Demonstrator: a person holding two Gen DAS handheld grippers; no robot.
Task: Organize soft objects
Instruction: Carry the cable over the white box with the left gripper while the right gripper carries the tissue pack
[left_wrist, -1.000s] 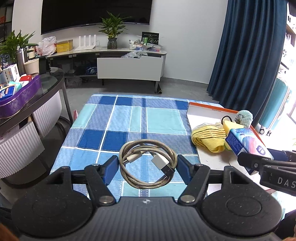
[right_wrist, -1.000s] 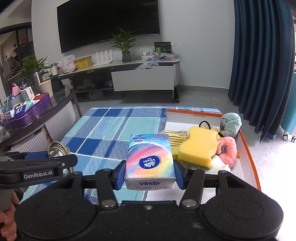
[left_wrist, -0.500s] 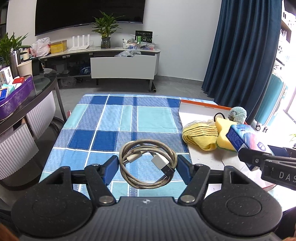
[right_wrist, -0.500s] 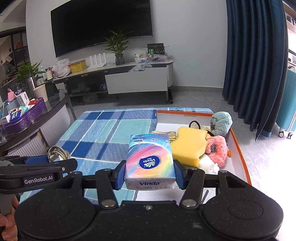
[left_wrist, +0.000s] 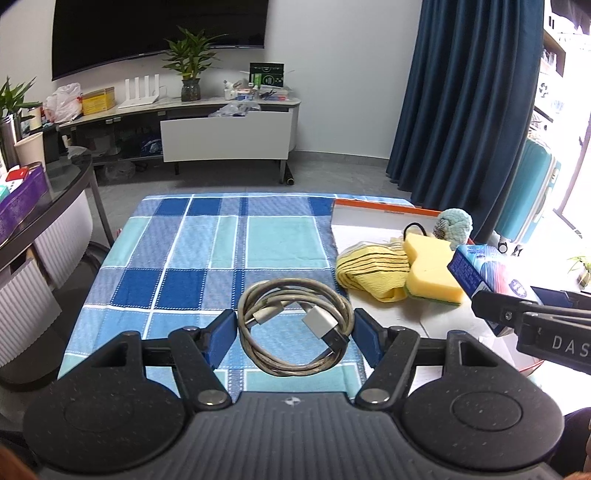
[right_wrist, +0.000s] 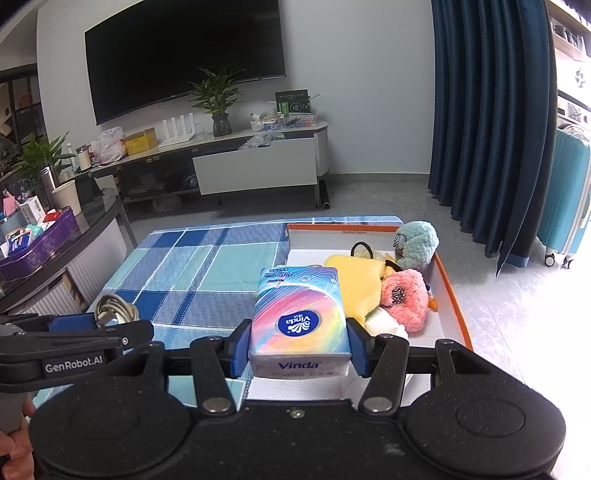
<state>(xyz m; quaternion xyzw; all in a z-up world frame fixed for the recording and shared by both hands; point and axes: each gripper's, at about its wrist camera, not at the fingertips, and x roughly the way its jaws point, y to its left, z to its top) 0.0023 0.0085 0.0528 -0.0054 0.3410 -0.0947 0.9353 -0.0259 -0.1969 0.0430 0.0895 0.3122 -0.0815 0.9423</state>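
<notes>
Just ahead and right of the right gripper (right_wrist: 299, 345) — clamped on the tissue pack (right_wrist: 300, 317) — lies the tray (right_wrist: 452, 291); the left gripper (left_wrist: 294, 334) grips a cable coil (left_wrist: 293, 325).

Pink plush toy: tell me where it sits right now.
In the right wrist view the pink plush toy lies in the orange-rimmed tray at right, beside the yellow sponge and in front of the teal plush.
</notes>
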